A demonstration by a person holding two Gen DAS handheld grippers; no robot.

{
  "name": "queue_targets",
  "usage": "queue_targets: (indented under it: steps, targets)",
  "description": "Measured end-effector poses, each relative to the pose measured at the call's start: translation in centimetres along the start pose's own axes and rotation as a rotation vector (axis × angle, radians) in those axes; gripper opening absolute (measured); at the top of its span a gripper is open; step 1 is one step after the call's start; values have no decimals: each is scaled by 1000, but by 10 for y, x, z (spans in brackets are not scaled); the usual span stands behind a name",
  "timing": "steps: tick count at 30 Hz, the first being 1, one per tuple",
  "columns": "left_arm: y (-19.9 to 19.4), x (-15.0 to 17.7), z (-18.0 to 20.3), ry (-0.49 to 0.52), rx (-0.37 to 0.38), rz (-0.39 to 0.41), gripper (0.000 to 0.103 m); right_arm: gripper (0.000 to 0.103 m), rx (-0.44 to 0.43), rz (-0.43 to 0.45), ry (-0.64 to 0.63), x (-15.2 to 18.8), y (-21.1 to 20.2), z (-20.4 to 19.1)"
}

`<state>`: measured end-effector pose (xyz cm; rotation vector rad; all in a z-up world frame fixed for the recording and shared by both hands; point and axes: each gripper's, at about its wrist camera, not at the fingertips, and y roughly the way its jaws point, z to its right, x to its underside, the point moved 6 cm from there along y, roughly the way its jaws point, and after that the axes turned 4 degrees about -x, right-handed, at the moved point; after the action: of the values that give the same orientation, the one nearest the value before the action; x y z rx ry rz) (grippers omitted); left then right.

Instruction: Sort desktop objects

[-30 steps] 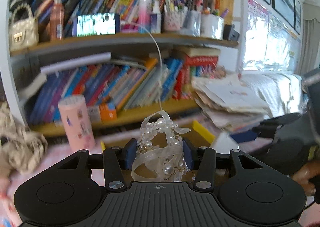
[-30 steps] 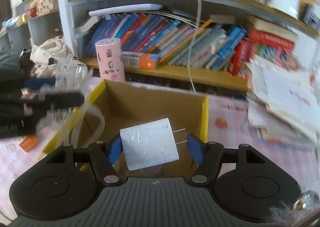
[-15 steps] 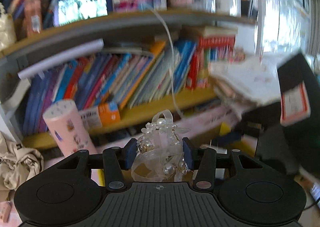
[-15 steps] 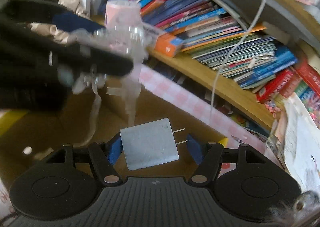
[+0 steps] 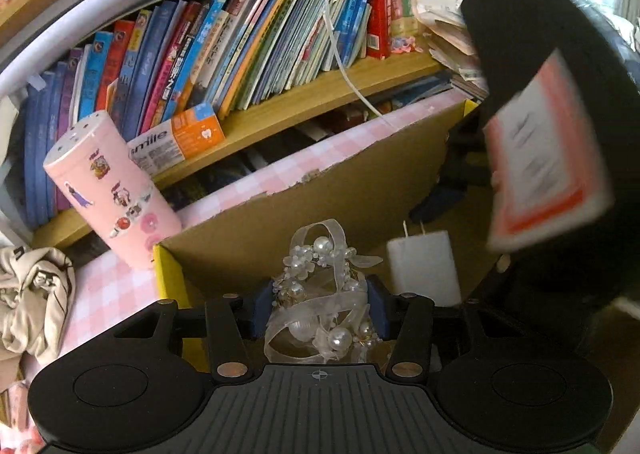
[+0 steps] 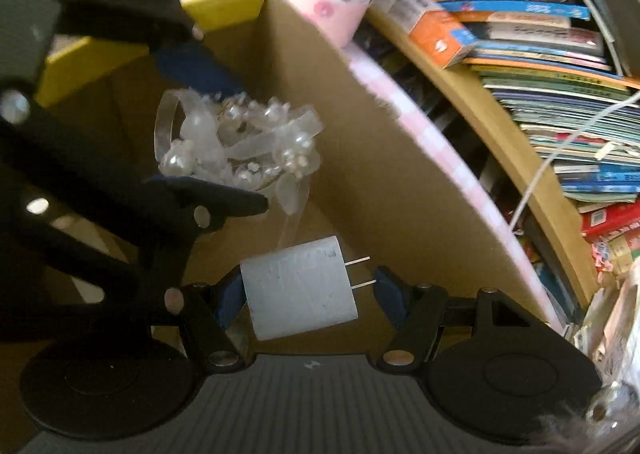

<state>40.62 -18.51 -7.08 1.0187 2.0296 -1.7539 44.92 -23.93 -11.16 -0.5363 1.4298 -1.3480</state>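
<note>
My left gripper (image 5: 319,308) is shut on a white ribbon-and-pearl hair ornament (image 5: 322,310) and holds it inside the open cardboard box (image 5: 312,214). The ornament also shows in the right wrist view (image 6: 236,146), between the left gripper's blue pads. My right gripper (image 6: 306,290) is shut on a white plug-in charger (image 6: 298,292), prongs pointing right, also inside the box (image 6: 384,174). The charger shows in the left wrist view (image 5: 424,268) just right of the ornament.
A pink sticker-covered cylinder (image 5: 112,190) stands behind the box's far-left corner on the pink checked cloth (image 5: 108,286). A bookshelf with books (image 5: 240,34) and an orange toothpaste box (image 5: 176,142) is behind. A white cable (image 5: 344,62) hangs down. Crumpled beige cloth (image 5: 32,298) lies at left.
Both grippers have moved down into the cardboard box and closer together, each still holding its object. The views now tilt toward the box's back wall.
</note>
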Motion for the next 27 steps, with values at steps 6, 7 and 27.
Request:
queue_targets:
  steps: [6,7,27]
  targets:
    - [4,-1,-4,-25,14,-45,56,66,-24,-49,-38,-1,11,-5]
    - [4,-1,-4,-30,16,-48,58,66,-23,-52,-37,-1,11,-4]
    - [-51,-2,-4,-63,-47,38,97,90,35,67,50,16,-42,0]
